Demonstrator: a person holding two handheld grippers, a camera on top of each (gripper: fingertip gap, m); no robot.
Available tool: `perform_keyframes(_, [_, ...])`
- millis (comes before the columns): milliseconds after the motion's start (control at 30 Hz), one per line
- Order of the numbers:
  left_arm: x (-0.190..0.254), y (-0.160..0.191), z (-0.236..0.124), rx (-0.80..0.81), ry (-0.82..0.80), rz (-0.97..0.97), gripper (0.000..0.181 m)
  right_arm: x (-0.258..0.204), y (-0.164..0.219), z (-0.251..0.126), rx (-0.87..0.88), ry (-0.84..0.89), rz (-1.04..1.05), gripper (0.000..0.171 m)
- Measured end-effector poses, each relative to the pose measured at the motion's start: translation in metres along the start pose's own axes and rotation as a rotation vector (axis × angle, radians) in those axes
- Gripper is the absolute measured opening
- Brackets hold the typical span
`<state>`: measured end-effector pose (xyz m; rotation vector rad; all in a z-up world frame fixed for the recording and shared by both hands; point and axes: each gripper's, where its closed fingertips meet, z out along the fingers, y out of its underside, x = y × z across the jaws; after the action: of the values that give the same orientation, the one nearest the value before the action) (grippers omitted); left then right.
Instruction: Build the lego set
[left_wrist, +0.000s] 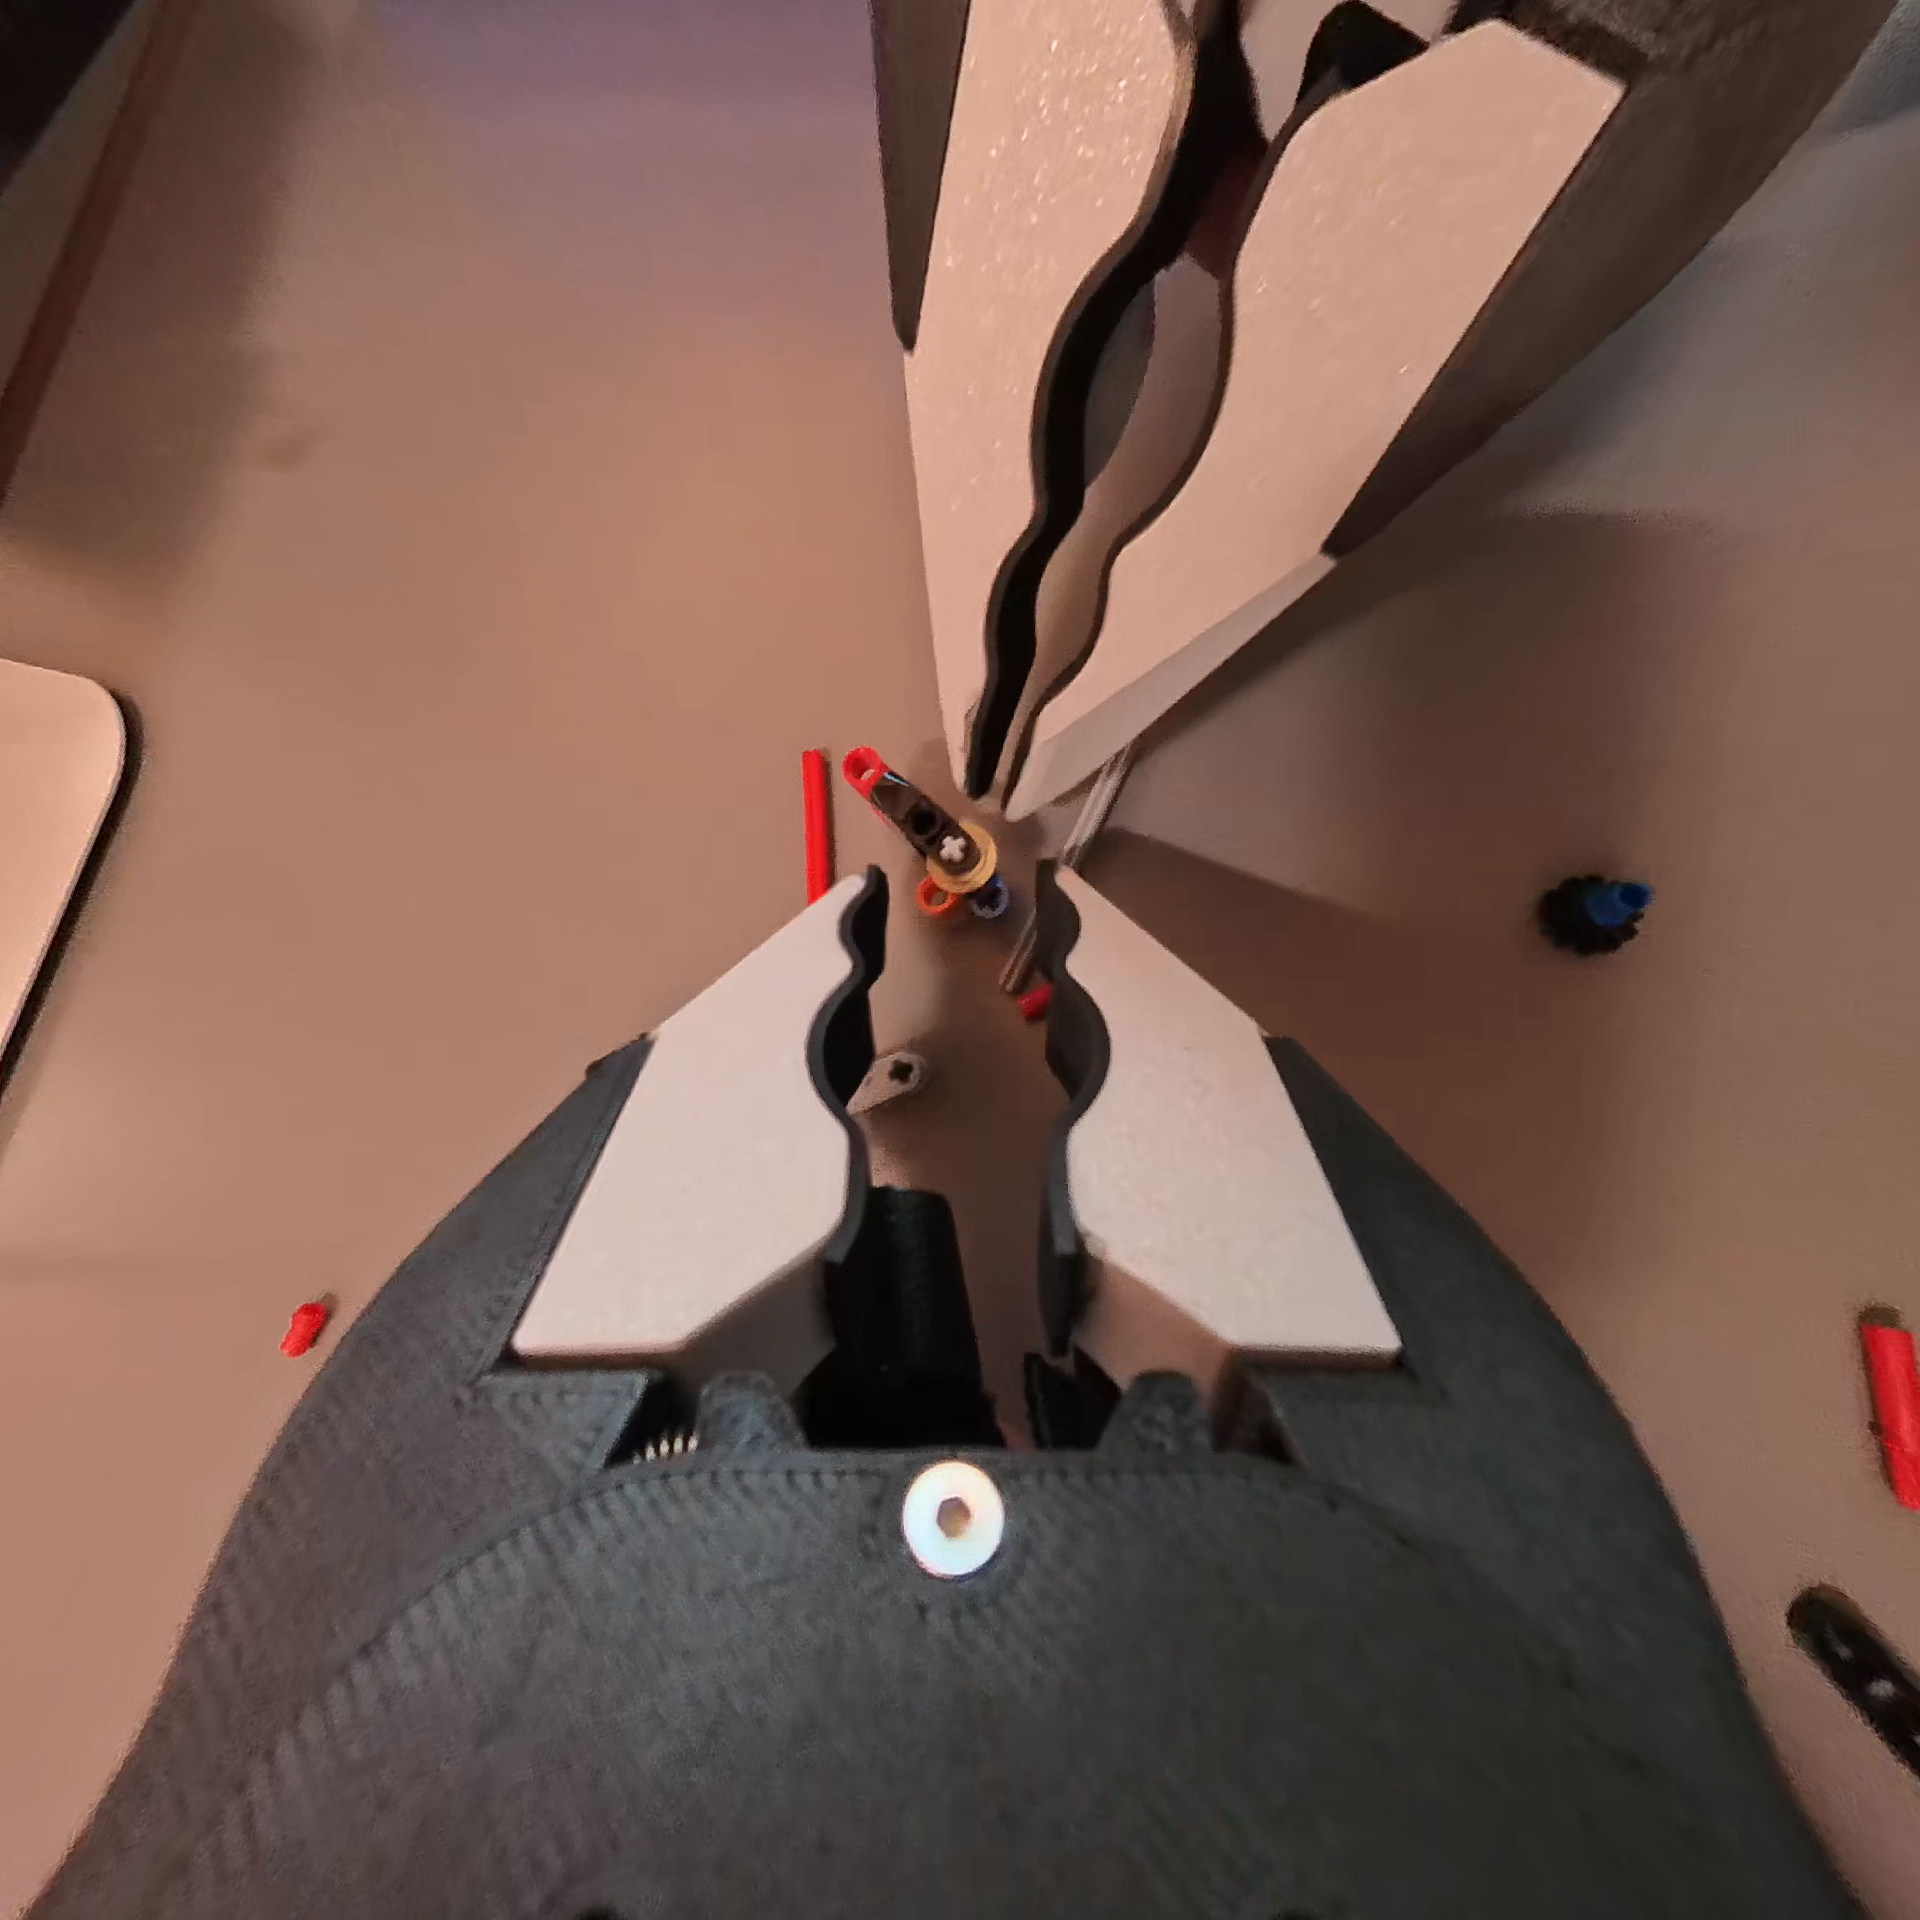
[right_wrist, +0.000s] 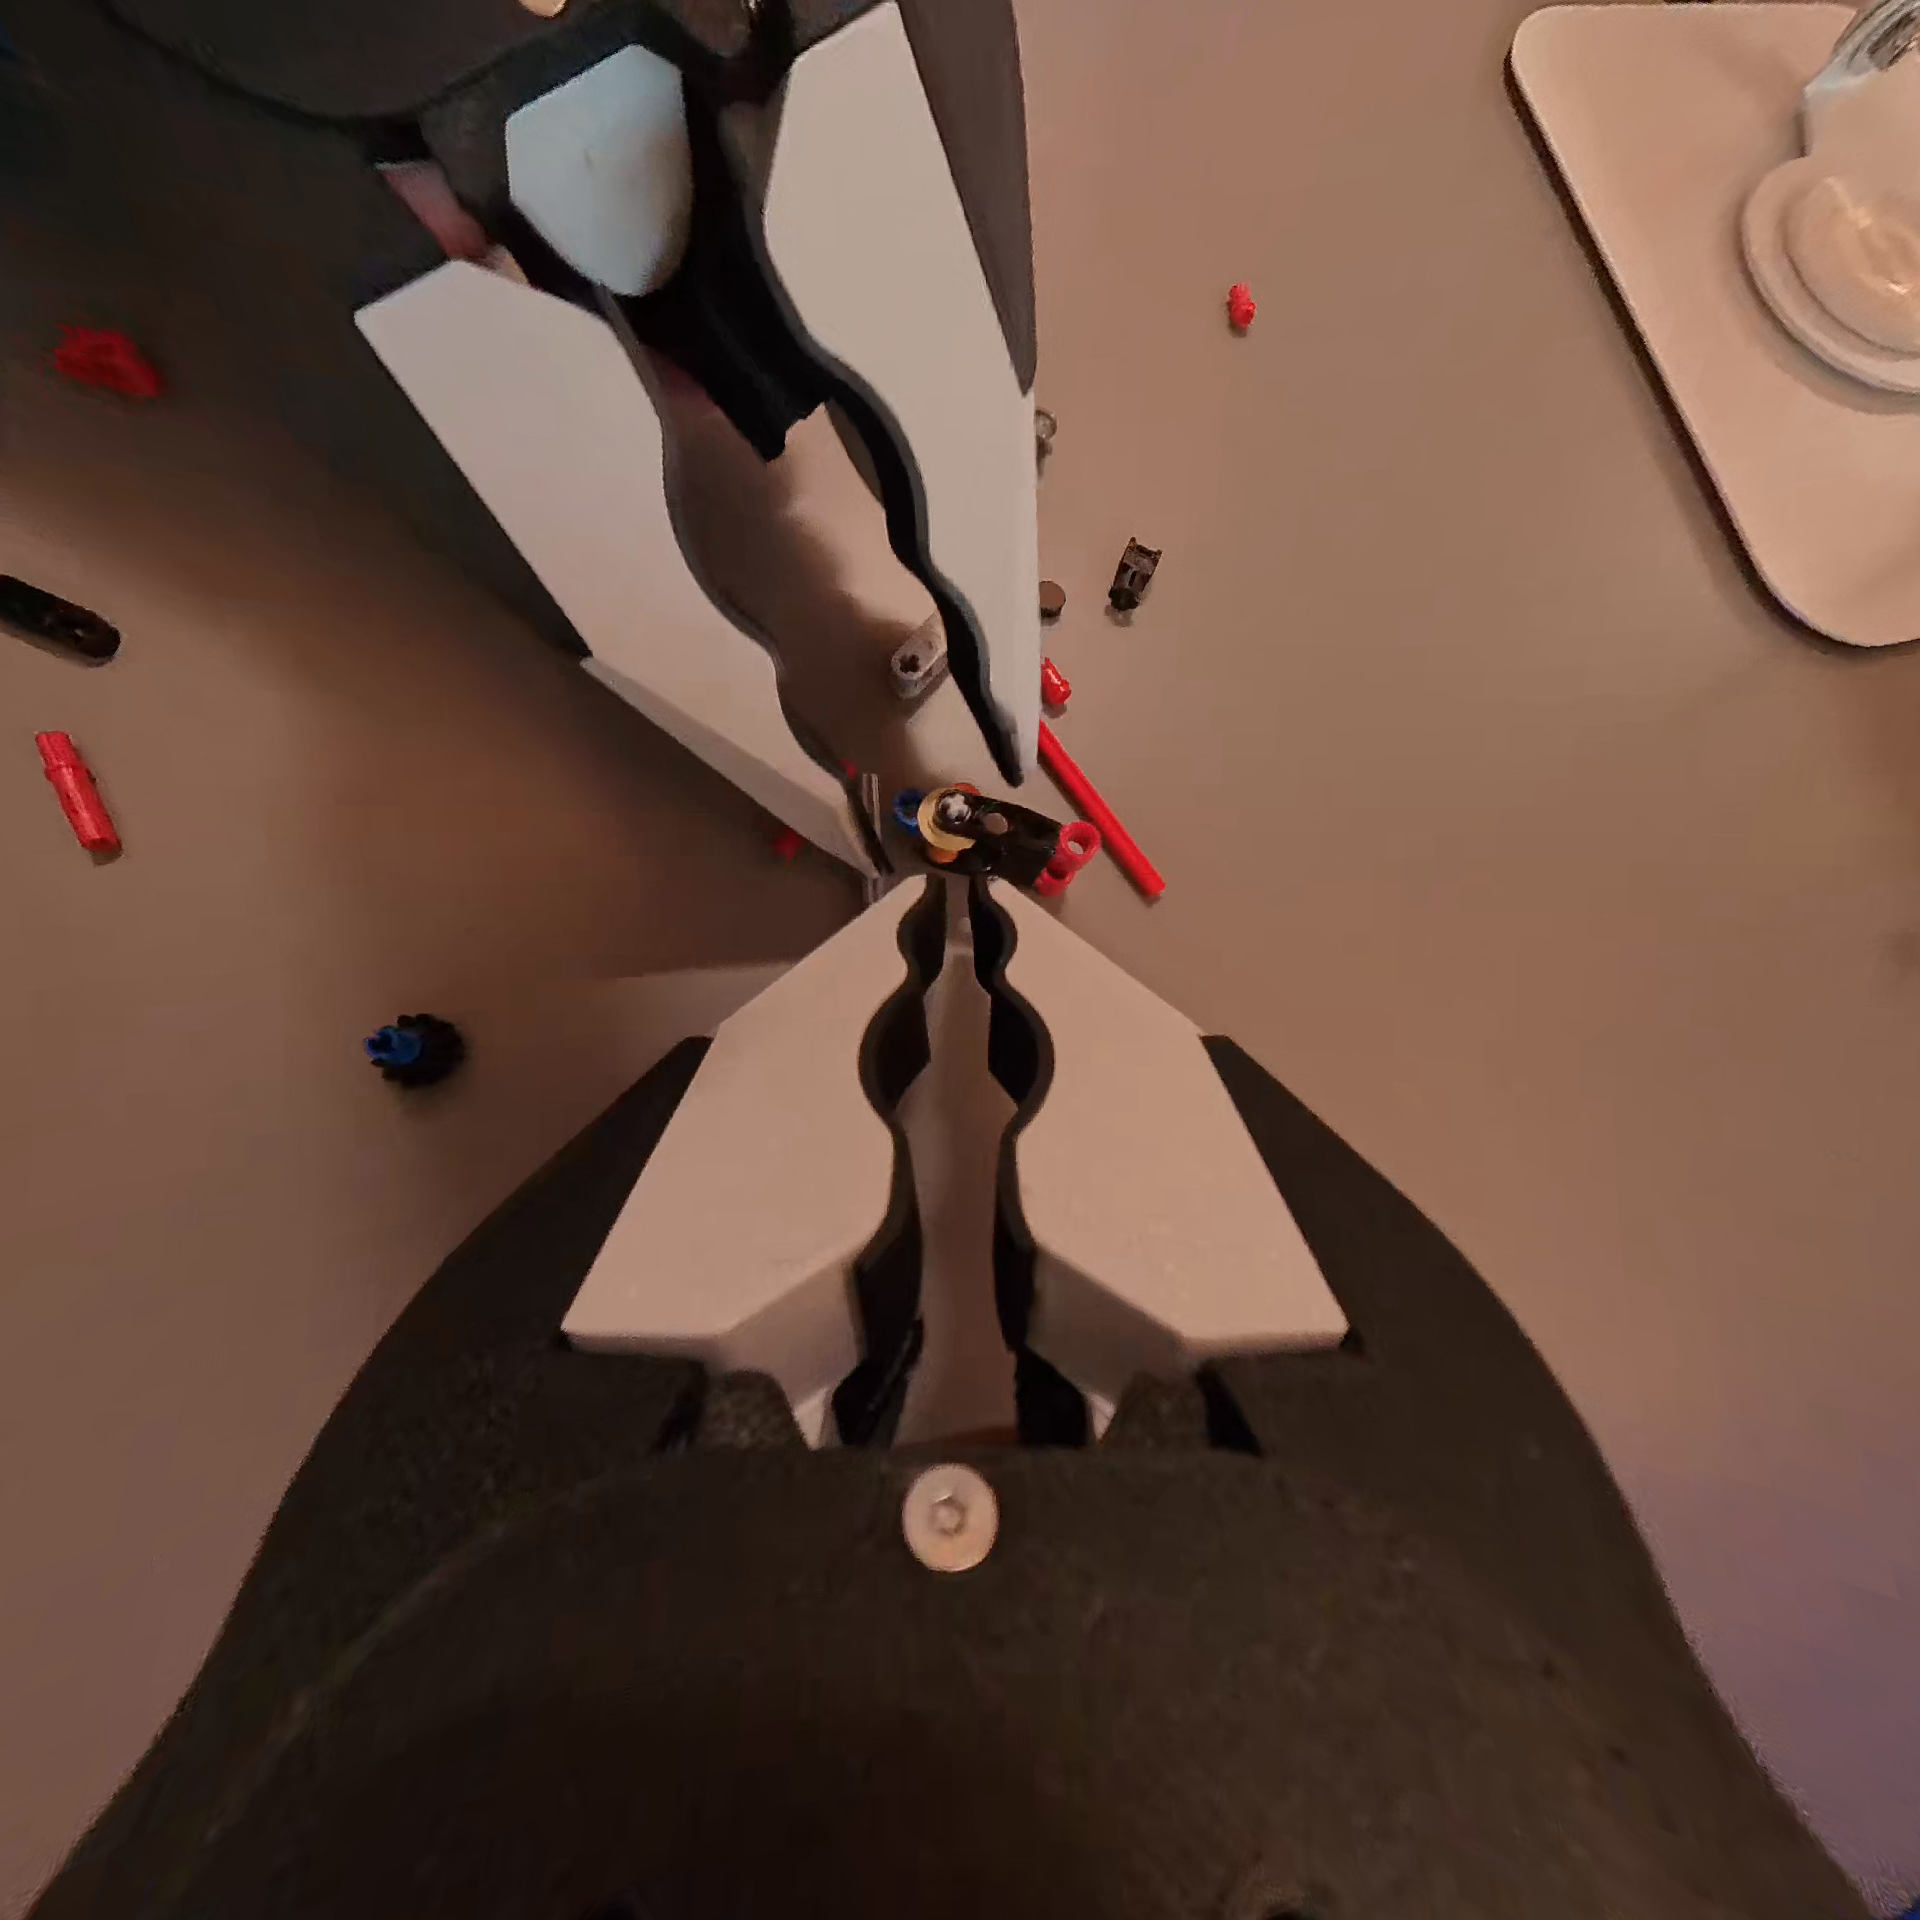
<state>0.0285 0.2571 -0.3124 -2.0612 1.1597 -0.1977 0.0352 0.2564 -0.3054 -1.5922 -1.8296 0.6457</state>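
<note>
The small lego assembly (right_wrist: 982, 831) — a black beam with a tan bush, a red connector at one end, blue and orange bits at the other — sits mid-desk (right_wrist: 1455, 935), hemmed between both sets of fingertips. A red axle (right_wrist: 1101, 821) lies just beside it. The right gripper (right_wrist: 956, 888) has its jaws nearly pressed together at the beam's edge; whether they pinch it I cannot tell. The left gripper (left_wrist: 961, 899) has its jaws spread, touching nothing. Open desk lies beyond, up to a pale mat (right_wrist: 1662, 364) — no legible writing.
</note>
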Motion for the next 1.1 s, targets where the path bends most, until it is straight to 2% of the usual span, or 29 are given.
perform_keyframes(67, [0.001,-0.002,0.003,0.001,-0.012,-0.010,0.018,0.000,0.000,0.001,0.004,-0.001,0.003,0.001])
perform_keyframes(267, [-0.008,-0.005,0.004,0.030,-0.059,-0.046,0.016,0.008,-0.004,-0.007,0.048,0.019,0.050,0.005])
perform_keyframes(367, [-0.018,-0.021,-0.010,0.168,-0.047,-0.176,0.016,0.017,-0.014,-0.019,0.129,0.033,0.130,0.011])
perform_keyframes(467, [-0.026,-0.047,-0.039,0.421,0.048,-0.364,0.015,0.025,-0.033,-0.031,0.262,0.014,0.264,0.018])
perform_keyframes(567, [-0.034,-0.065,-0.069,0.643,0.122,-0.480,0.015,0.025,-0.057,-0.044,0.430,-0.106,0.432,0.022])
perform_keyframes(767, [-0.034,-0.083,-0.104,0.881,0.242,-0.545,0.015,0.012,-0.098,-0.068,0.690,-0.347,0.564,0.025])
perform_keyframes(933, [-0.033,-0.093,-0.126,1.028,0.309,-0.541,0.015,0.014,-0.118,-0.087,0.870,-0.508,0.689,0.019])
perform_keyframes(1100, [-0.025,-0.096,-0.127,1.050,0.304,-0.475,0.015,0.005,-0.125,-0.086,0.893,-0.617,0.730,0.022])
